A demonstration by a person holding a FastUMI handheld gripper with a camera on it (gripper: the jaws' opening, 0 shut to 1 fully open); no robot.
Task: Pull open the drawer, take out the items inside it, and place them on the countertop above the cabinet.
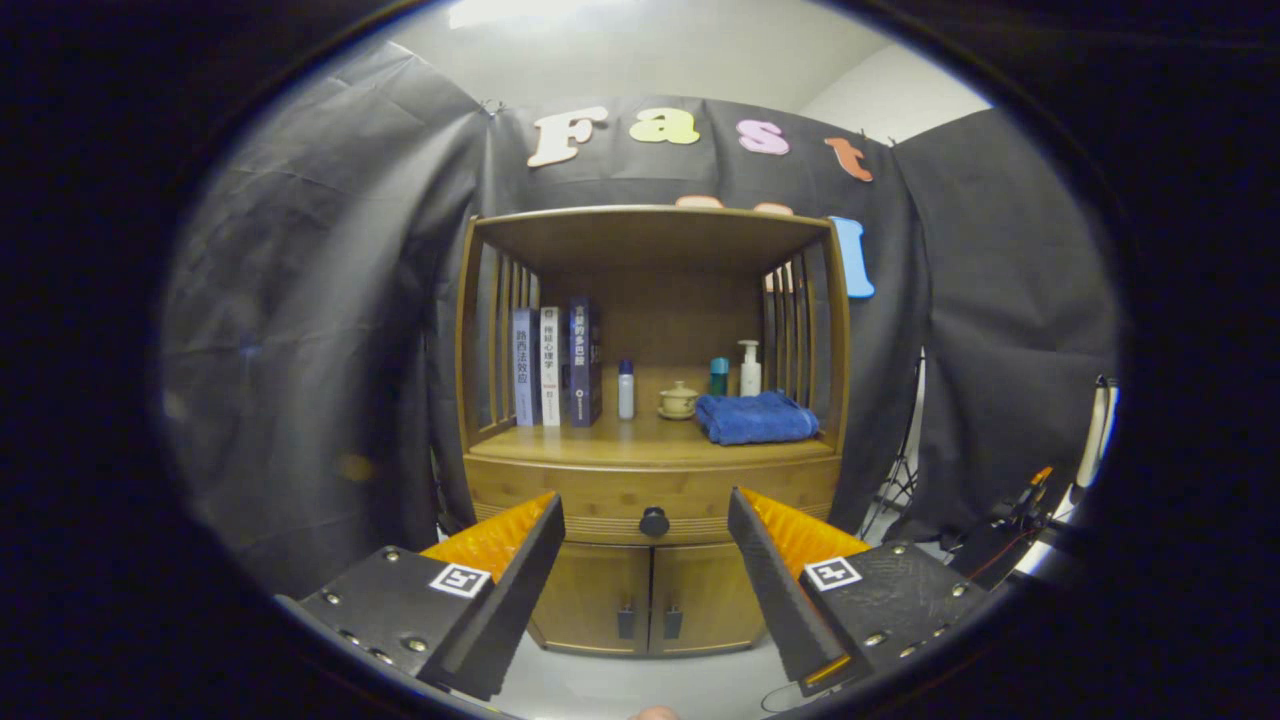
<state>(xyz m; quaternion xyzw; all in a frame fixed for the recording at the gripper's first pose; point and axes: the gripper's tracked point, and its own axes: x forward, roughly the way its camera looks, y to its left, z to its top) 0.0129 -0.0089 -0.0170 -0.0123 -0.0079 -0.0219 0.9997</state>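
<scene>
1. We see the drawer (pixel 650 497) closed, its front flush under the counter (pixel 600 447) of the wooden cabinet (pixel 648 600), its round dark knob (pixel 654 521) centred.
2. Our claw (pixel 646 545) is released, fingers spread wide, the knob between them and beyond the tips, untouched.
3. On the counter, a folded blue towel (pixel 755 417) lies at right, a small lidded cup (pixel 678 399) mid, a white bottle (pixel 626 389) beside it, and three books (pixel 553 365) upright at left.
4. Farther right, a pump bottle (pixel 749 368) and a teal container (pixel 719 375) stand behind the towel.

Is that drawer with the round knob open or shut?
Shut: the drawer front sits flush with the cabinet, its knob beyond the open tongs.
</scene>
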